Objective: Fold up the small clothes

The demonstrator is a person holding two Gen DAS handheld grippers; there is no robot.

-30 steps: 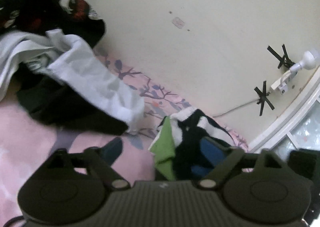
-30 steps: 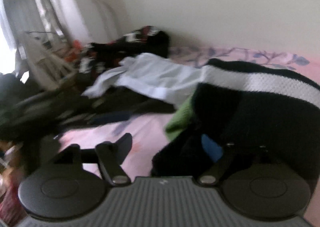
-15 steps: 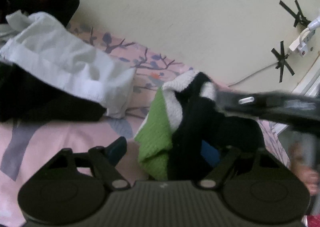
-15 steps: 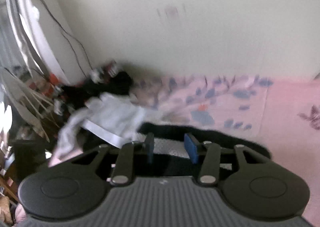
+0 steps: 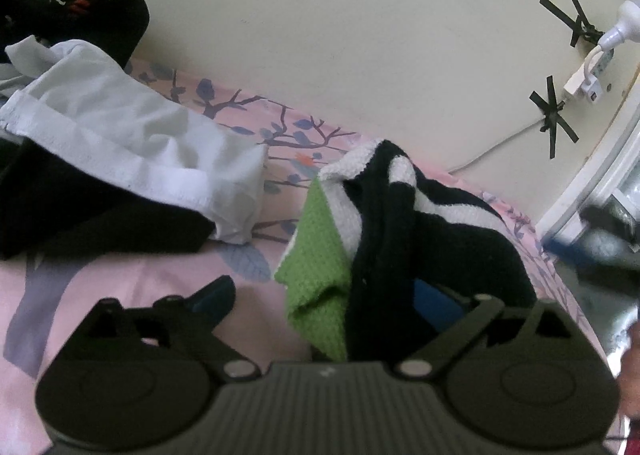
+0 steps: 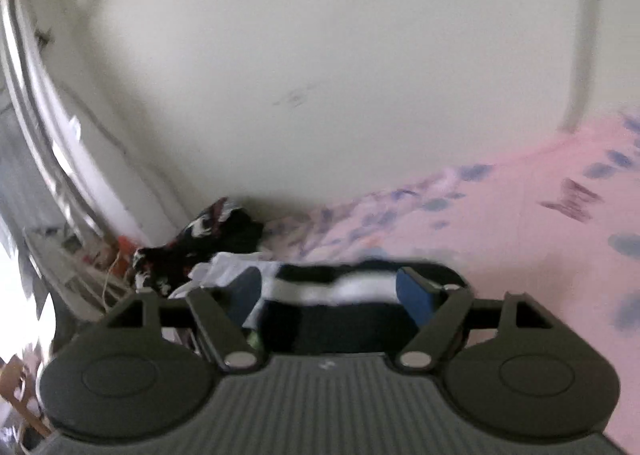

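both tongs opening, left tongs [image 5: 324, 297] and right tongs [image 6: 330, 293] now spread around striped knit [image 5: 420, 239].

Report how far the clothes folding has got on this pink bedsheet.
Done: nothing looks folded yet. In hand: the black, white and green knitted garment lies bunched between the left gripper fingers, whose jaws are opening; the right gripper jaws are also opening over its white stripe. Left: that knit, the crumpled white cotton garment and the black printed garment by the wall.
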